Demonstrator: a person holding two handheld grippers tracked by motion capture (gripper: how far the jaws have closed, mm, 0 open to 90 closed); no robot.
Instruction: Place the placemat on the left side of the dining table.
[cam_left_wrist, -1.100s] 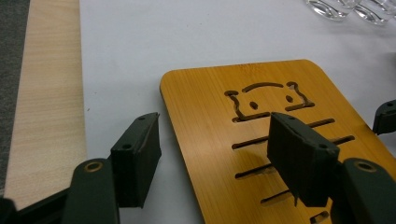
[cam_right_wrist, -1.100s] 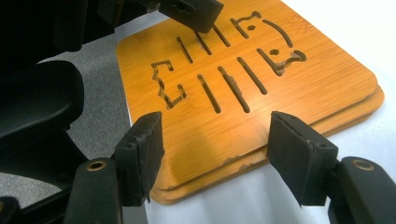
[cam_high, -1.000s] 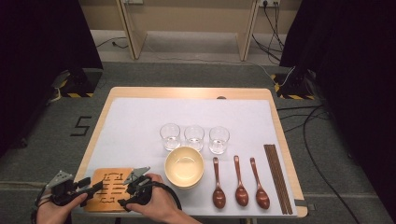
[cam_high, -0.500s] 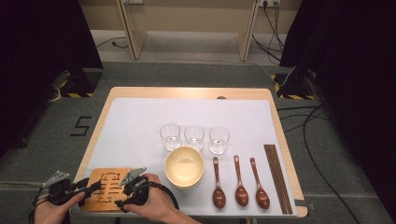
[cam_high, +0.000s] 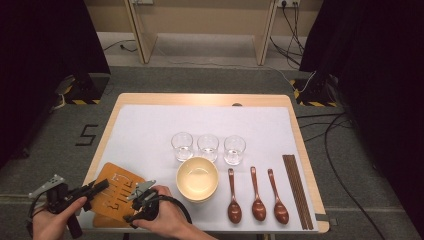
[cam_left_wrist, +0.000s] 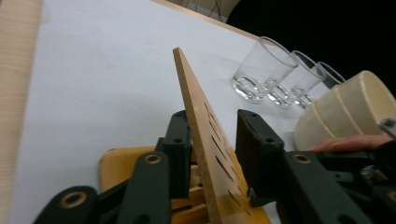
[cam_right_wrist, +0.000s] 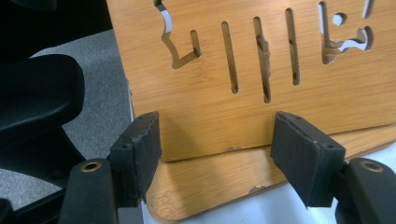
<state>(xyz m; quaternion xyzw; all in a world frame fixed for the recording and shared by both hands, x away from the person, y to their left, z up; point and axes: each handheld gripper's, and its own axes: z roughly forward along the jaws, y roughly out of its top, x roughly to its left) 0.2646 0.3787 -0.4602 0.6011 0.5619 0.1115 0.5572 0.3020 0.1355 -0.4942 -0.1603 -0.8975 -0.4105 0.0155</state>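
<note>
The counter (cam_high: 165, 100) is covered by a white sheet (cam_high: 150, 130). At its near left corner lies a stack of slotted wooden boards; the top board (cam_high: 117, 192) is tilted up off the lower board (cam_high: 102, 221), which lies flat beneath it. A stack of cream bowls (cam_high: 197, 179) stands just right of the boards, with three glasses (cam_high: 208, 146) in a row behind it, three wooden spoons (cam_high: 257, 196) to its right and dark chopsticks (cam_high: 297, 192) beyond those. The left tongs (cam_high: 97, 187) have just been closing, and the top board's raised edge stands between their pads; whether both pads press on it cannot be told. The right tongs (cam_high: 136, 200) stand spread at the boards' near edge, pinching nothing.
</note>
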